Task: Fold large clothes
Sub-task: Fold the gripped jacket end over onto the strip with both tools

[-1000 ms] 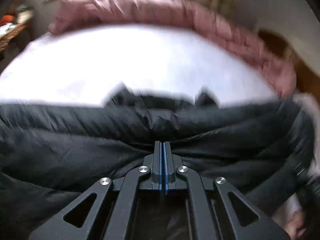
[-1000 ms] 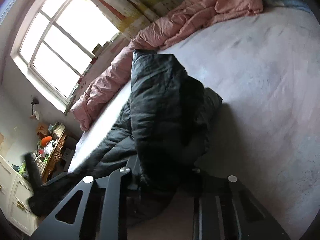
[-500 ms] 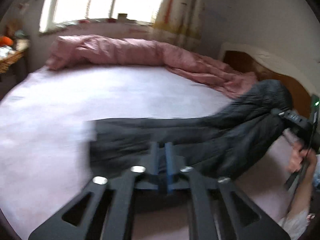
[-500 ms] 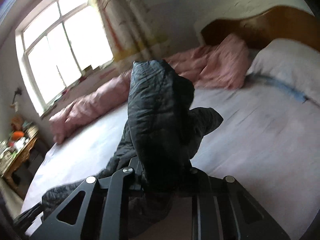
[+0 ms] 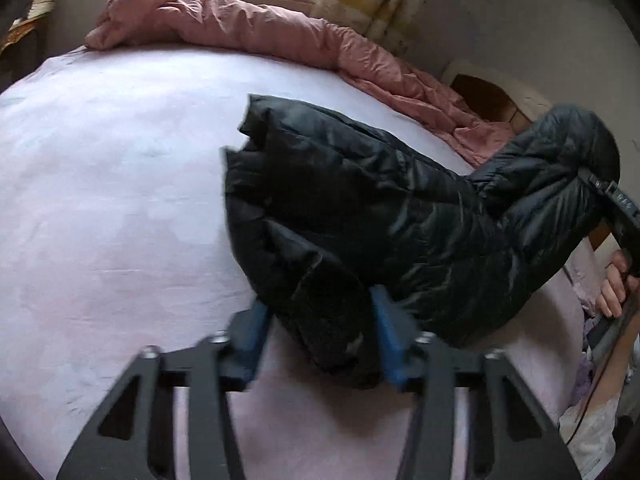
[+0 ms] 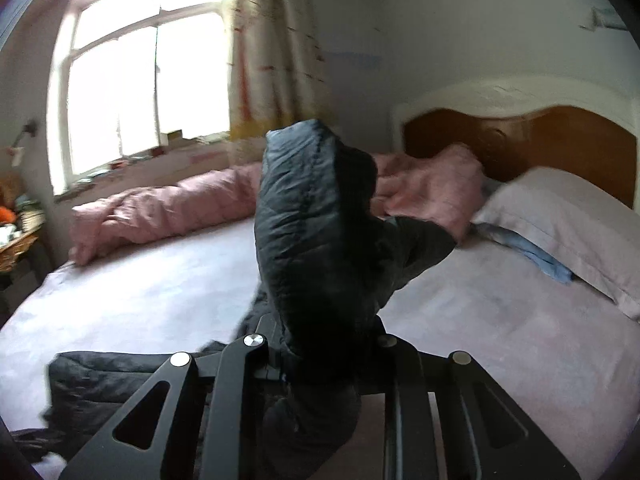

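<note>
Bedroom, one bed with a pale lilac sheet taking up most of both views. One window is glowing at the left in the right wrist view, one patterned curtain hanging beside it, one wooden headboard standing at the right. One pink duvet is lying bunched along the far edge of the bed, running from window side to headboard. One pillow is sitting at the right below the headboard, with one blue cloth poking out from under it. A cluttered side table is showing at the far left, items too blurred to count.

One black puffer jacket is lying across the middle-right of the sheet. Its near end is sitting between the blue pads of the left gripper. Jaws are parted, right pad touching the fabric, left pad just beside it; no squeeze visible, so released.

The jacket's other end is being lifted off the bed at the right. The right gripper is clenching that bunched end, fabric standing up above the fingers and hiding the tips. In the left wrist view the same gripper is showing at the far right edge, with one hand wrapping its handle.
</note>
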